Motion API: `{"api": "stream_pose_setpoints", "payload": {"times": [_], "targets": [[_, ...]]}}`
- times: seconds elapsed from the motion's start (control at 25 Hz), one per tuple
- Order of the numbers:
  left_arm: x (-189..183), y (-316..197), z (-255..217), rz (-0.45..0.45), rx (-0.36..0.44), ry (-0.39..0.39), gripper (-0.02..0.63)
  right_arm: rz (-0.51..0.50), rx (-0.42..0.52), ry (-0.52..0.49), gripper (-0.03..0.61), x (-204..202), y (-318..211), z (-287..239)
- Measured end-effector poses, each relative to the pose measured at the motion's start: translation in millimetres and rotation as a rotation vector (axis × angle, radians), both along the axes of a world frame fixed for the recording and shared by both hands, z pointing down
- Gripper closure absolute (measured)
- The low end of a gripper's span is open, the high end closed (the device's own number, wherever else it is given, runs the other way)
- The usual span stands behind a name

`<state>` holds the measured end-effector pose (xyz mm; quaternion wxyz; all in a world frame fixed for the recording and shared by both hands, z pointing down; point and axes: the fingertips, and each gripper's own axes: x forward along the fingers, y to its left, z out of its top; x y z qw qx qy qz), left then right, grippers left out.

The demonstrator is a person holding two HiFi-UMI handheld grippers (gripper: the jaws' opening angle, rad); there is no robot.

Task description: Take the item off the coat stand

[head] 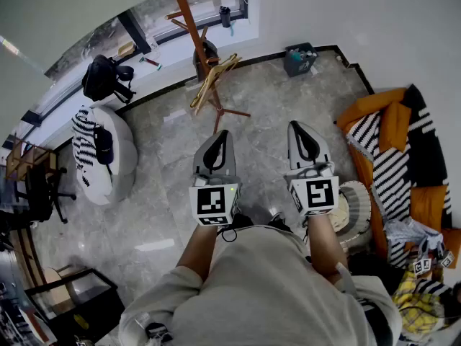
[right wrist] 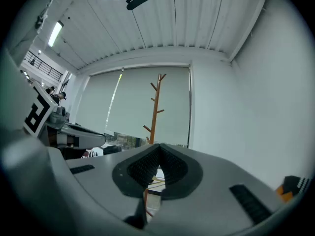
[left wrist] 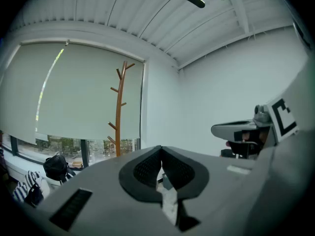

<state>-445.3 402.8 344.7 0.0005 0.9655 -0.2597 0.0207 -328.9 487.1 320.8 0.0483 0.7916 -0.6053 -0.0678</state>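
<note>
The wooden coat stand [head: 189, 20] rises near the window at the top of the head view, on thin legs spread over the marble floor. A pale yellowish item [head: 212, 82] hangs slantwise low on its pole. Both grippers hover side by side well short of the stand. My left gripper [head: 222, 133] is shut with nothing in it, and so is my right gripper [head: 297, 126]. The left gripper view shows the coat stand [left wrist: 118, 113] with bare upper branches beyond the shut left gripper [left wrist: 160, 148]. In the right gripper view, the coat stand [right wrist: 156, 109] is straight ahead of the right gripper [right wrist: 158, 146].
A white beanbag [head: 115, 164] with striped cloth lies at left, a black backpack [head: 101, 78] on the window ledge. A teal box [head: 299, 58] stands by the far wall. Orange and striped cushions [head: 396, 143] fill the right, a round pale stool [head: 354, 205] beside them.
</note>
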Motion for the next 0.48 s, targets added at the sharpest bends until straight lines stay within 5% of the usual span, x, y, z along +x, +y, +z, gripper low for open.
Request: {"api": "stream_pose_setpoints", "payload": {"times": [0.48], "targets": [[1.4, -58.0, 52.2, 0.147, -0.108, -0.064, 0.603, 0.13, -0.06, -0.036, 0.572, -4.3, -40.2, 37.5]]}}
